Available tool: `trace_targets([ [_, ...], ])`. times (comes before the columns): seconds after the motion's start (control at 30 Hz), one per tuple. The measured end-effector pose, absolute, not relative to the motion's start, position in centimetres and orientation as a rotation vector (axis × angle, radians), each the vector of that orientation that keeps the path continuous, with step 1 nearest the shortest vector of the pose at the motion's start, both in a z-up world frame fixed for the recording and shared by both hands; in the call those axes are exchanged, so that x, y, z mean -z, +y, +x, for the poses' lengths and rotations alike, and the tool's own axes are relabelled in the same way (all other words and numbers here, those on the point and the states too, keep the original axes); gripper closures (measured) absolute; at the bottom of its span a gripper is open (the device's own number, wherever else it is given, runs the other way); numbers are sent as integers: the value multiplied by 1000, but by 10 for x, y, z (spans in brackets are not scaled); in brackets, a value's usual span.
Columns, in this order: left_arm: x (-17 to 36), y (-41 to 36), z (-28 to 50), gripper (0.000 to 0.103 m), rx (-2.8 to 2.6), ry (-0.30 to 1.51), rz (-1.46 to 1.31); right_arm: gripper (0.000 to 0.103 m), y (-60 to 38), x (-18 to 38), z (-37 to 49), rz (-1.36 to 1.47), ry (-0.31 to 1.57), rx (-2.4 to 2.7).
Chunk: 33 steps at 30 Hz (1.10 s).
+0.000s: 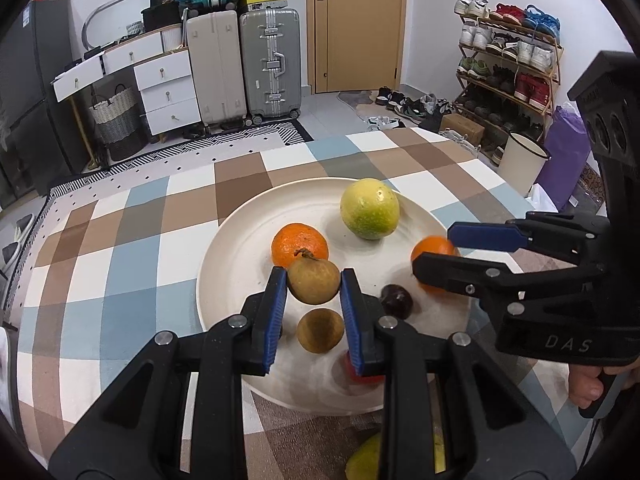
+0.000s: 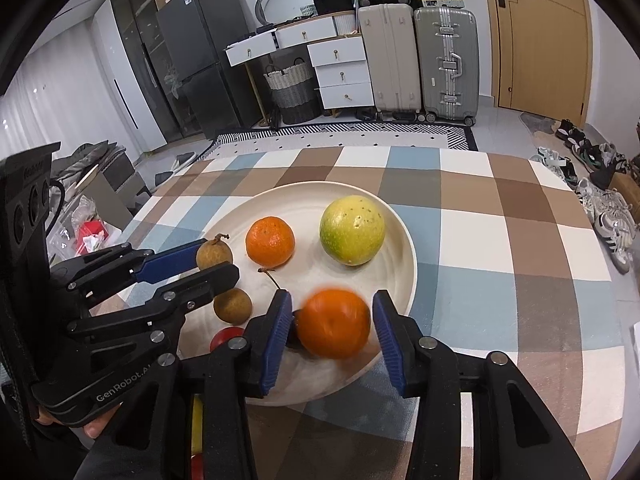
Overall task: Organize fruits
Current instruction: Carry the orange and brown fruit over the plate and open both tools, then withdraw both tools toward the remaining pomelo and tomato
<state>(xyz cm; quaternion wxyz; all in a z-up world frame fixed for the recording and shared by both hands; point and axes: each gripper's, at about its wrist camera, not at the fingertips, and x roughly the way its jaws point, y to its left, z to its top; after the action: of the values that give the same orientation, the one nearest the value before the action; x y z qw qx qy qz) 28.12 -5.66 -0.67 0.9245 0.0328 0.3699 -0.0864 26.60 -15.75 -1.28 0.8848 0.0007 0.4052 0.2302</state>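
A cream plate [image 1: 236,248] [image 2: 402,256] on the checked cloth holds a mandarin [image 1: 300,242] [image 2: 270,242], a yellow-green fruit [image 1: 370,208] [image 2: 352,230], a brown fruit [image 1: 320,330] [image 2: 232,306], a dark fruit [image 1: 397,301] and a red one [image 2: 225,338]. My left gripper [image 1: 314,286] [image 2: 214,262] is shut on a stemmed brown fruit [image 1: 314,280] [image 2: 213,253] just above the plate. My right gripper [image 2: 333,334] [image 1: 438,254] stands over the plate's near right side. A blurred orange [image 2: 334,322] [image 1: 432,254] lies between its pads, with a thin gap on each side.
A yellow fruit [image 1: 366,460] lies on the cloth in front of the plate. A person's hand [image 1: 586,386] holds the right gripper's handle. Beyond the table stand suitcases [image 1: 272,64], white drawers [image 1: 166,88] and a shoe rack [image 1: 508,60].
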Motion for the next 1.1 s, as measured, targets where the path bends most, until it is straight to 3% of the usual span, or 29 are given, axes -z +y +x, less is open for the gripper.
trace_targets([
  [0.1,4,-55,276,76,170,762,73,51,-160,9,262,-1,834,-470],
  [0.17,1,-53,271,68,169,758,71,43,-162,6,257,-11,828,-461],
  [0.23,-3,-50,264,46,169,745,64,35,-163,3,252,-25,819,-457],
  [0.33,-11,-46,250,29,170,716,59,28,-167,-1,241,-27,811,-455],
  [0.4,-16,-41,240,22,163,704,53,17,-170,-4,236,-22,805,-451],
  [0.57,-28,-30,214,14,149,681,33,8,-175,-11,222,-11,806,-445],
  [0.63,-32,-24,204,5,142,671,30,4,-175,-13,216,-16,810,-437],
  [1.1,-50,-4,151,1,95,639,7,1,-165,-17,176,-33,818,-481],
])
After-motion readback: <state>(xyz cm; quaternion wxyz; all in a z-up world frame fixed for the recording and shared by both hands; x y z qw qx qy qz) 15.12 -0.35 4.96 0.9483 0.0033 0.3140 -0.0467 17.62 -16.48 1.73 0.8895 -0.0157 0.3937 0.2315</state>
